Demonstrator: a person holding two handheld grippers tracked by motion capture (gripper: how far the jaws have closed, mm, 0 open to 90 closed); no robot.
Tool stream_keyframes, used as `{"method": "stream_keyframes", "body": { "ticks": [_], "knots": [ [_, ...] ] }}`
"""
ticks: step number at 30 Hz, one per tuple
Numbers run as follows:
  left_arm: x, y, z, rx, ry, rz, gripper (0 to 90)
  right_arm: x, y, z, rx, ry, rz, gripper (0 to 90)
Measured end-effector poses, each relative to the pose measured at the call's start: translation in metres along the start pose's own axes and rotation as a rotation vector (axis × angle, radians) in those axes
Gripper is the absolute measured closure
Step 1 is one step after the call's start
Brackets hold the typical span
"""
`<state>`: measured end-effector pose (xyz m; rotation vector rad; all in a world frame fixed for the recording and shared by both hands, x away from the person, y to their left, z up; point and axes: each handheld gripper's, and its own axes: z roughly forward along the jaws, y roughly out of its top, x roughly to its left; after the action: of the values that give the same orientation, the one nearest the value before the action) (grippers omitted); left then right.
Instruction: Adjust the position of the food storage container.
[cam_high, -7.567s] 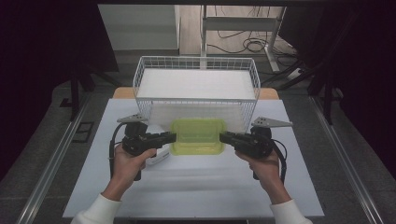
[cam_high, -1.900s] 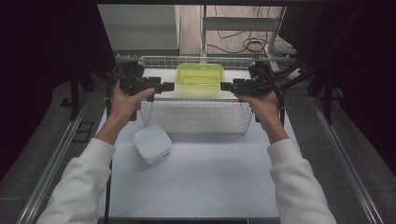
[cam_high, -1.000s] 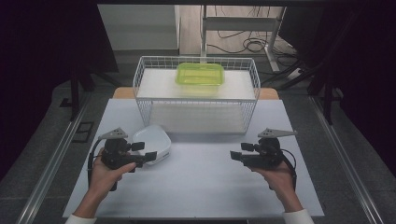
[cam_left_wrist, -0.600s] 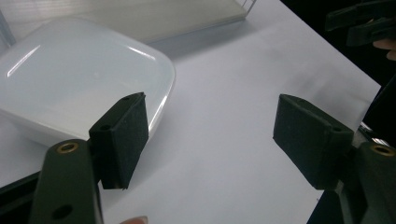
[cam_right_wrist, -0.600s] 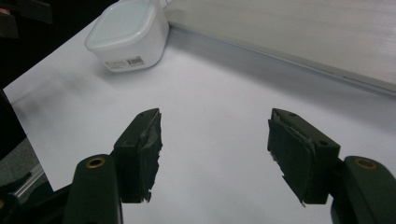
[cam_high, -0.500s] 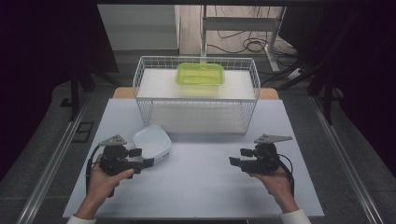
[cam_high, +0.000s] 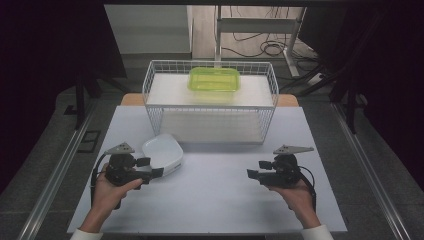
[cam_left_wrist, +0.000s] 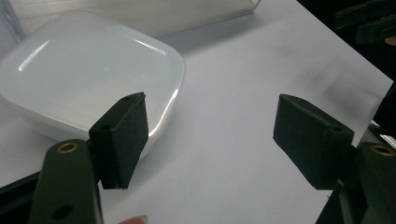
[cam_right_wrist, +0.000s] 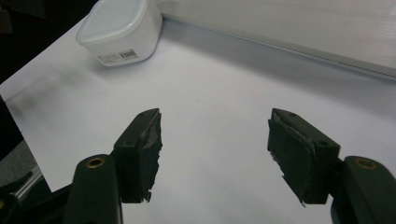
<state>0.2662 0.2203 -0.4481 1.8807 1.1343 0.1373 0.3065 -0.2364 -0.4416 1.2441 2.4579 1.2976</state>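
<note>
I hold my left hand-held gripper (cam_left_wrist: 210, 135) released beside the white lidded box (cam_high: 162, 153); my right hand-held gripper (cam_right_wrist: 215, 140) released over bare tabletop (cam_high: 220, 190).

This looks like a lab or recording studio, not a home. Black curtains (cam_high: 45, 75) close off the left and right of the frame, and a bare white surface (cam_high: 215, 200) fills the middle. At the upper centre, loose cables (cam_high: 260, 47) lie on a wooden floor beside a metal stand (cam_high: 260, 25). An aluminium rail (cam_high: 60, 170) runs along the lower left edge over grey carpet.
</note>
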Motion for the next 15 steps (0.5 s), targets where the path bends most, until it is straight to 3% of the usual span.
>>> {"method": "stream_keyframes", "body": {
  "ticks": [11, 15],
  "knots": [
    [0.020, 0.010, 0.002, 0.006, 0.042, -0.030, 28.4, -0.002, -0.003, -0.002, -0.002, -0.011, 0.007, 34.5],
    [0.029, 0.019, 0.001, 0.006, 0.079, -0.042, 29.7, -0.003, -0.003, -0.002, -0.001, -0.014, 0.007, 34.4]
  ]
}}
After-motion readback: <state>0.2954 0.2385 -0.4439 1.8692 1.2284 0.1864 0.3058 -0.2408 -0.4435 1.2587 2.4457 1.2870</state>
